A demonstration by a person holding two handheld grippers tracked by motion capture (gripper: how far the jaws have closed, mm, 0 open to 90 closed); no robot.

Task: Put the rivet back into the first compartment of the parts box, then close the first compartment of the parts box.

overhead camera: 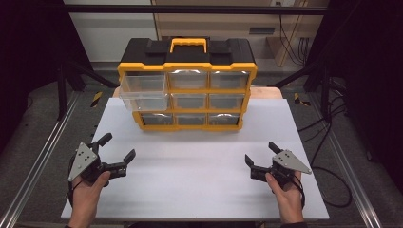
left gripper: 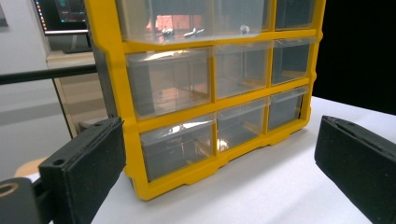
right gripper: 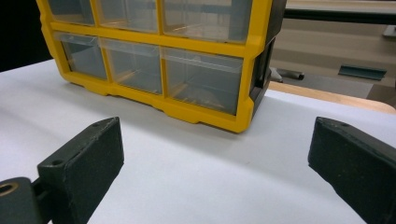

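On the far half of the white table (overhead camera: 190, 166): one storage organizer (overhead camera: 187, 90), yellow frame, black top with yellow carry handle (overhead camera: 188, 44), standing upright and facing the near edge. Nine clear plastic drawers in three rows of three.

Top-left drawer (overhead camera: 144, 90): pulled well out toward the near side, overhanging the row beneath. Small items lie on its floor in the left gripper view (left gripper: 187, 32), too small to identify. Remaining eight drawers pushed in flush; contents cannot be made out through the glare, most looking bare.

Near left of the table: left gripper (overhead camera: 116, 149), held in a hand (overhead camera: 88, 190), jaws spread wide, nothing between them, well apart from the organizer and aimed toward its left column.

Near right of the table: right gripper (overhead camera: 260, 153), held in the other hand (overhead camera: 285, 192), jaws likewise spread wide and holding nothing, well apart from the organizer, aimed toward its lower right corner.
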